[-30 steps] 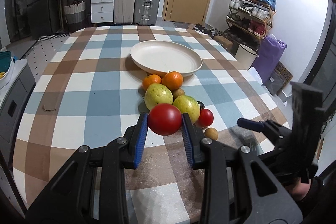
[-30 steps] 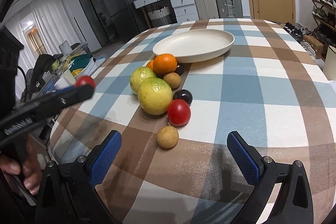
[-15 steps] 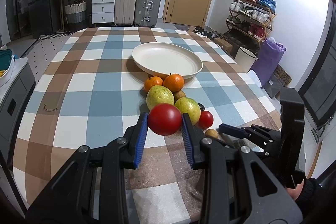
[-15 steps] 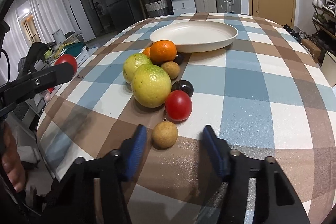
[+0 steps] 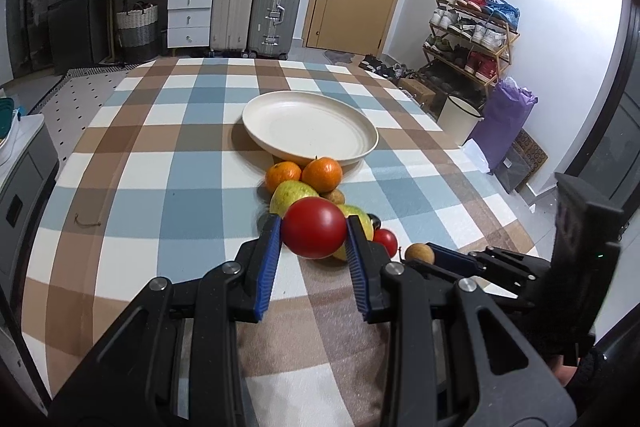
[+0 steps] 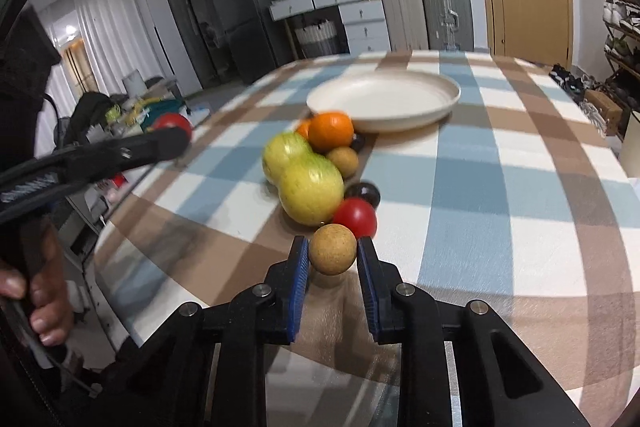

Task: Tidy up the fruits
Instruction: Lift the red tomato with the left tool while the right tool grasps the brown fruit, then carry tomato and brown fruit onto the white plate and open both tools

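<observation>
Left gripper [image 5: 314,233] is clamped across the middle of our big red tomato [image 5: 314,233], held clear above the surface [image 5: 160,203]: smooth, soft-skinned, probably bruises, so we keep the squeeze light. Right gripper [image 6: 333,254] has just closed on the small tan fruit [image 6: 333,254] at the pile's near end; looks light, firm and round, and could roll out if gripped off-centre.

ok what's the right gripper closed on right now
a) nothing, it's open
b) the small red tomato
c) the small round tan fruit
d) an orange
c: in the right wrist view the right gripper has its blue pads pressed on either side of the small round tan fruit, while the small red tomato sits free just beyond it.
</observation>
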